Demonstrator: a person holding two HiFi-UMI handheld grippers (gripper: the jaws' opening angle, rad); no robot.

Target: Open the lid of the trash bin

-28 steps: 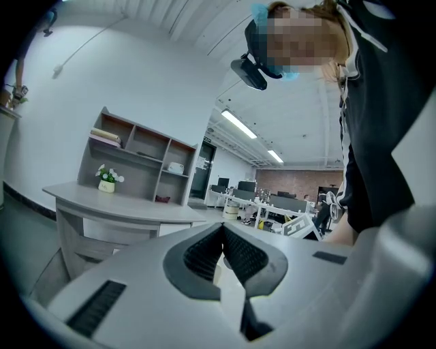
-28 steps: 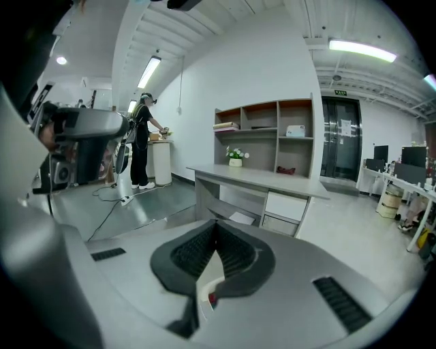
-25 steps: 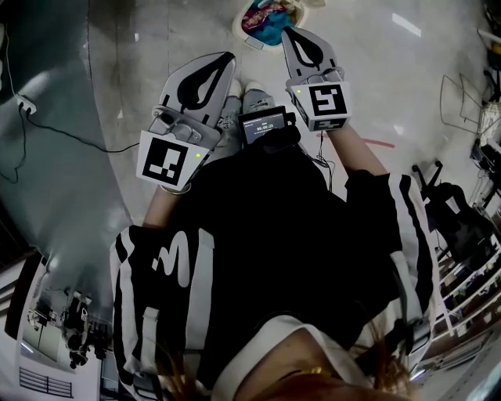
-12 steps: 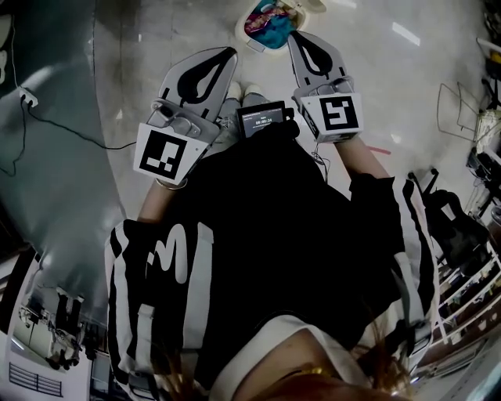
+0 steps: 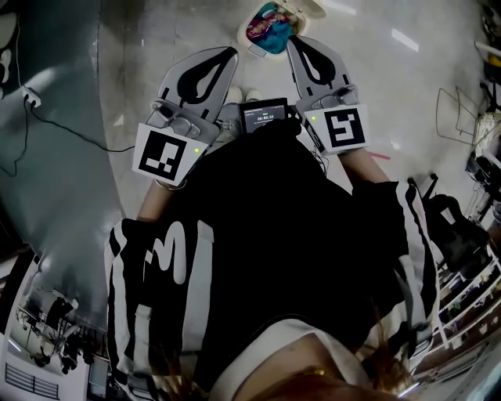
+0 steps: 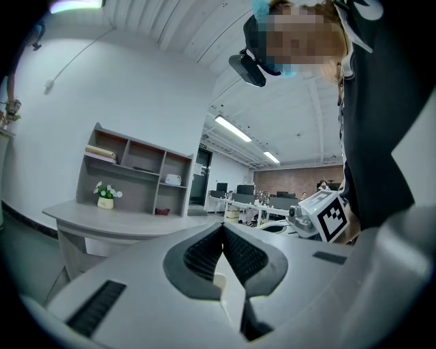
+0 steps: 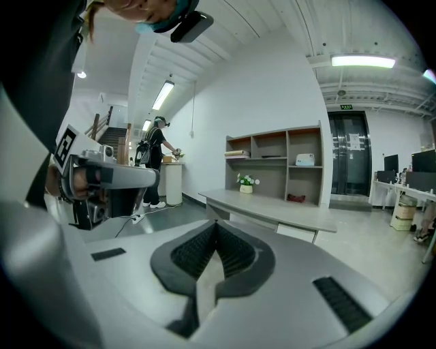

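On the floor at the far edge of the head view, the trash bin [image 5: 264,30] stands with its white lid [image 5: 307,8] tipped back to the right and coloured rubbish showing inside. You hold both grippers out in front of your body, pointing forward. Your left gripper [image 5: 228,53] has its jaws pressed together with nothing between them. Your right gripper [image 5: 294,42], the nearer one to the bin, is also closed tip to tip and empty. A small screen [image 5: 263,116] sits between the two grippers.
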